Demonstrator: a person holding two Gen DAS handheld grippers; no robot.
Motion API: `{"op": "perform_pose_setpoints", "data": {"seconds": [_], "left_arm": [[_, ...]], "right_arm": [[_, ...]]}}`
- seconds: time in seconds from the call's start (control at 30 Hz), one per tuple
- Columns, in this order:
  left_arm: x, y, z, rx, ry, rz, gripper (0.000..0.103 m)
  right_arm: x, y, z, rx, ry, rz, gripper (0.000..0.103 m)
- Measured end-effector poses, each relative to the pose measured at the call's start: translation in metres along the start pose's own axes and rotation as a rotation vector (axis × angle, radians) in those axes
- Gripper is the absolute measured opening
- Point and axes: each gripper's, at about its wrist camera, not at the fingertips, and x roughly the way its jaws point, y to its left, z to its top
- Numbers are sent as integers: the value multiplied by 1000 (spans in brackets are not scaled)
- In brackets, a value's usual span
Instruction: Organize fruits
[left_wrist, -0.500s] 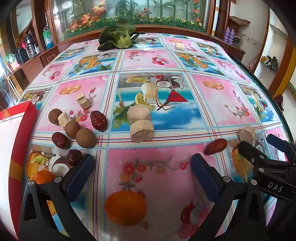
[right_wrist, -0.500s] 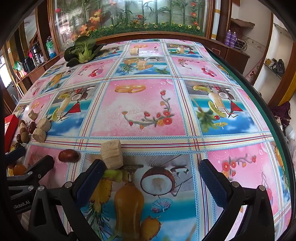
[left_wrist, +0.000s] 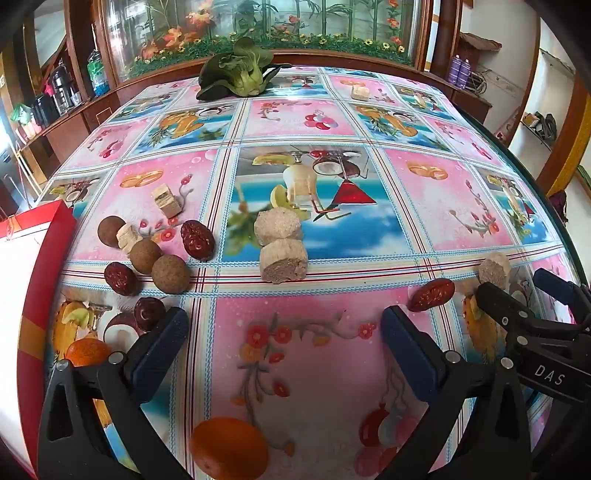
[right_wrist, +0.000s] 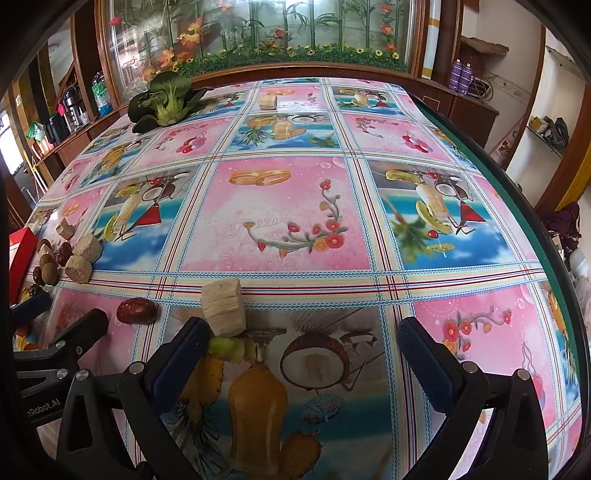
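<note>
Left wrist view, left tongs (left_wrist: 282, 334) tilted down (wide open, empty), right tongs (right_wrist: 304, 345) likewise.

The left gripper (left_wrist: 282, 332) hangs with jaws wide apart over a pink square of the patterned tablecloth (left_wrist: 443, 206), nothing between them. An orange (left_wrist: 229, 448) lies at the bottom centre. At left, brown longans (left_wrist: 170, 274) and red dates (left_wrist: 197, 239) cluster near a red box (left_wrist: 48, 266). Two pale cylindrical pieces (left_wrist: 282, 245) touch at centre. The right gripper (left_wrist: 532, 291) enters at right, beside another date (left_wrist: 431, 294). A bok choy (left_wrist: 236, 75) lies top centre.
</note>
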Motion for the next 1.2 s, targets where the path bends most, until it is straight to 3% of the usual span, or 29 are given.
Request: {"op": "perform_pose_setpoints", "data": {"seconds": [0.57,0.73,0.8,0.87,1.0,1.2], "left_arm": [[-1,0,-2,-8,2,8,103],[-6,2,1,85,138,-68,103],[-19,10,-2,54,186,-153,103],[-34,21,-5,17,208,-179,103],[-68,45,-4,-11,178,-147,103],[-93,85,-6,-103,150,-128,103]], "right_arm": [[0,2,-1,-8,2,0,103],[-2,-1,4,-62,111,58,103],[-14,-8,4,-23,130,96,103],[-32,-10,4,7,109,136,103],[-68,-1,-2,-10,48,201,102],[-81,26,4,-98,20,241,101]]}}
